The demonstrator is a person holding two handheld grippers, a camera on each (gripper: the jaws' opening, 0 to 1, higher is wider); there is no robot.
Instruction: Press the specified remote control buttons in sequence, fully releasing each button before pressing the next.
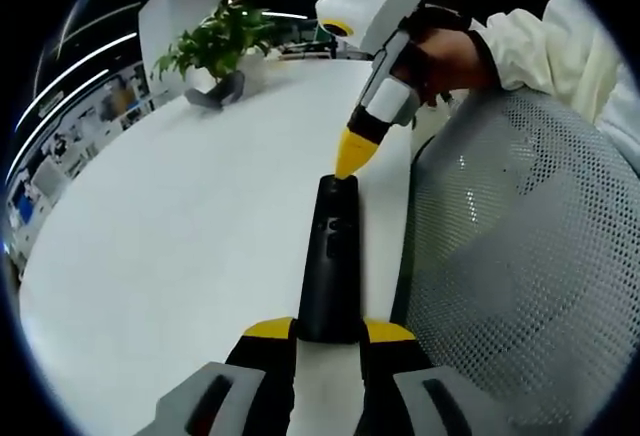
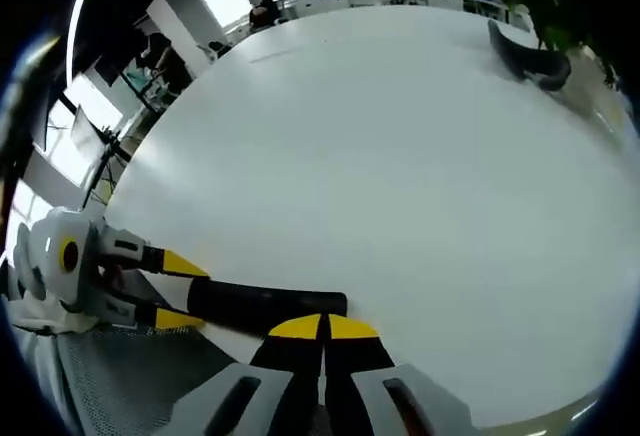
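Remote control, black and slim, lies along the edge of the white table, its near end clamped between the yellow-tipped jaws of the left gripper. In the left gripper view the right gripper comes down from above with its yellow tips pressed together on the remote's far end, a hand behind it. A potted plant stands well apart on the table, and a mesh chair back sits just beside the table edge.

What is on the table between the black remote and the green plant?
Nothing: in the left gripper view, bare white table stretches from the remote to the plant.
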